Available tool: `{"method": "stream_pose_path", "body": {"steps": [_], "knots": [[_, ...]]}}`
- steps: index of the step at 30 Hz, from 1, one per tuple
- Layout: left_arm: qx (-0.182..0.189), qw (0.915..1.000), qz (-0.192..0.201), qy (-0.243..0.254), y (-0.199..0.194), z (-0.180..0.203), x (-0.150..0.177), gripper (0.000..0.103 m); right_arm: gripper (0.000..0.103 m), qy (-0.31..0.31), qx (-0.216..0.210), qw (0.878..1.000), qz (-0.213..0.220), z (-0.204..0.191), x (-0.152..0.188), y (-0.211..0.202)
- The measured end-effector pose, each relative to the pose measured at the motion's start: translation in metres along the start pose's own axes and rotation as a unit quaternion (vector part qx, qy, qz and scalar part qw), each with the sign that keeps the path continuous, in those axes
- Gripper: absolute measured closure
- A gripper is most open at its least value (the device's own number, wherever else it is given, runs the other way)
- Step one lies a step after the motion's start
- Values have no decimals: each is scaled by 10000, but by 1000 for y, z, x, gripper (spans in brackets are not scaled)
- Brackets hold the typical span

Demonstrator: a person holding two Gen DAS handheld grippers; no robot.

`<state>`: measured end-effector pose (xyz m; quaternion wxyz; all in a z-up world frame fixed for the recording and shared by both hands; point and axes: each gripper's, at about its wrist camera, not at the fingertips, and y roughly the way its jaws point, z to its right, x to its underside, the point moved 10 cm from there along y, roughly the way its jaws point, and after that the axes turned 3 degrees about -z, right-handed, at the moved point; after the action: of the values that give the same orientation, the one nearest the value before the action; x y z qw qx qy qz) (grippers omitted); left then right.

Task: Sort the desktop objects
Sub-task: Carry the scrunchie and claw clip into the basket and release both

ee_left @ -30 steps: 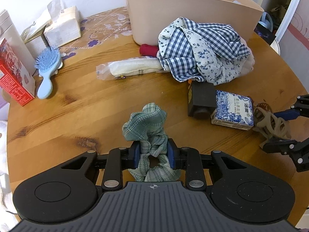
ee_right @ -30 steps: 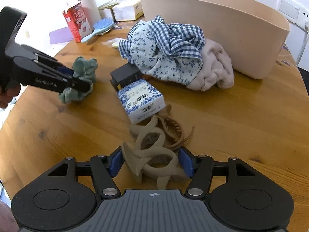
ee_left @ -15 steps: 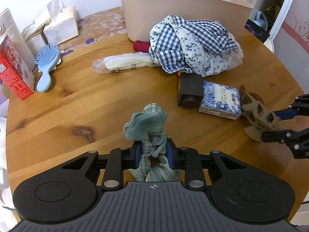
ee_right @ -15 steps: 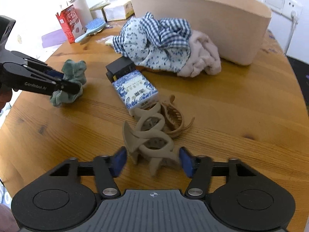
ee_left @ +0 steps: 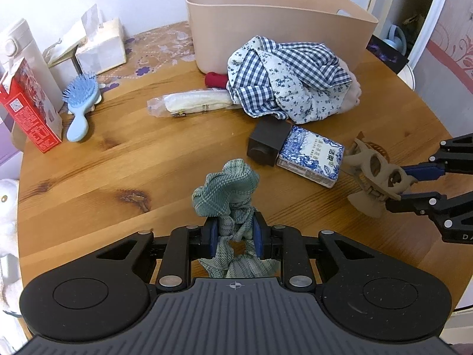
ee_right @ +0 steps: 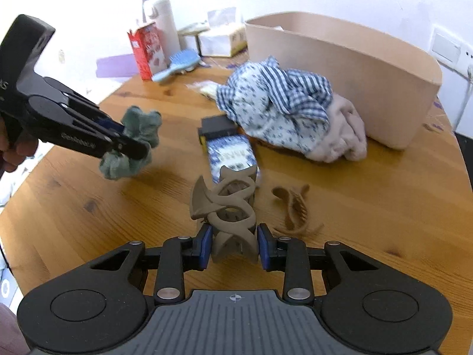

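1. Left gripper (ee_left: 233, 233): the blue pads are clamped on a green plaid scrunchie (ee_left: 226, 192). The fabric bunches above and below the pads and is clear of the round wooden table (ee_left: 88, 171).
2. Right gripper (ee_right: 235, 245): the jaws are closing on a taupe hair claw clip (ee_right: 227, 207). Both blue pads sit against the clip's lower end; the rest of the clip stands up between them.
3. In the left wrist view the right gripper (ee_left: 409, 185) enters from the right edge with the clip (ee_left: 375, 177) in its fingers, just beside a blue-and-white patterned packet (ee_left: 310, 155).
4. A second, brown hair claw clip (ee_right: 292, 207) lies on the table just right of the held clip.
5. A dark box (ee_left: 267, 140) touches the packet's left end.
6. A heap of blue checked and floral cloth (ee_left: 283, 77) lies in front of a beige plastic bin (ee_left: 266, 20), touching its wall.
7. A clear-wrapped white roll (ee_left: 195, 103) lies left of the heap, with a red item (ee_left: 215, 80) behind it.
8. At the far left edge: a blue hairbrush (ee_left: 79, 103), a red carton (ee_left: 26, 106) and a tissue pack (ee_left: 100, 47).
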<state>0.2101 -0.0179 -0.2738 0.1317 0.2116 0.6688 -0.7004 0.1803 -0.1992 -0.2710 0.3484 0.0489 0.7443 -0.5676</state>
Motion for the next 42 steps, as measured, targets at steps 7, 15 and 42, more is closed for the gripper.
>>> {"method": "stream_pose_path", "body": {"steps": [7,15,42], "knots": [[8,9998,200,3,-17,0,-11,80,73,-11,24,9995,304,1,-16,-19],[25,9981,590,155,-43,2,-38,80,73,0,195,9973,701,20,-41,-45],[-319,9860,1536,557,-66,9,-170,80,73,241,1102,9825,1481,126,-104,-95]]}}
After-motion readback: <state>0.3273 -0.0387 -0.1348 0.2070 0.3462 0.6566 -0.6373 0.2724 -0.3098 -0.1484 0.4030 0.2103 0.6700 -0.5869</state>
